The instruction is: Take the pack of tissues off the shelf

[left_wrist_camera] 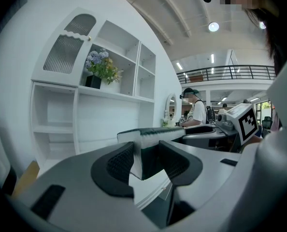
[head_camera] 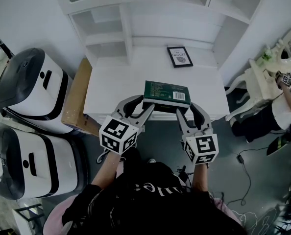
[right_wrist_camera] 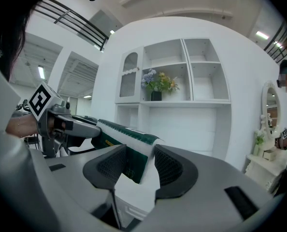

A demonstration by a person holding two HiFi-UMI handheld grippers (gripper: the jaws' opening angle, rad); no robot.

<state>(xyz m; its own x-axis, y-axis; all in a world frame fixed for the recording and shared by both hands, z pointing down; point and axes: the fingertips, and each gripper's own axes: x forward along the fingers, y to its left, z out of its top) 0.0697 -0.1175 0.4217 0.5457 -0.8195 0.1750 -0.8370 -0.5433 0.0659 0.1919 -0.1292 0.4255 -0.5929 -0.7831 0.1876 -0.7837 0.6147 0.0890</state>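
The pack of tissues [head_camera: 166, 93], dark green with a white side, is held level over the front edge of the white desk [head_camera: 111, 87]. My left gripper [head_camera: 146, 105] is shut on its left end and my right gripper [head_camera: 186, 109] is shut on its right end. In the left gripper view the pack [left_wrist_camera: 153, 134] sits between the ribbed pads of that gripper [left_wrist_camera: 142, 162], and its far end reaches the other gripper. The right gripper view shows the pack [right_wrist_camera: 129, 137] clamped in the right gripper [right_wrist_camera: 141, 166].
A white shelf unit [head_camera: 135, 18] rises behind the desk, with a framed picture [head_camera: 180, 57] on the desktop. A cardboard box [head_camera: 77, 97] and two white-and-black machines [head_camera: 30, 89] stand at the left. At the right are a white chair [head_camera: 260, 77] and a person [head_camera: 282, 112].
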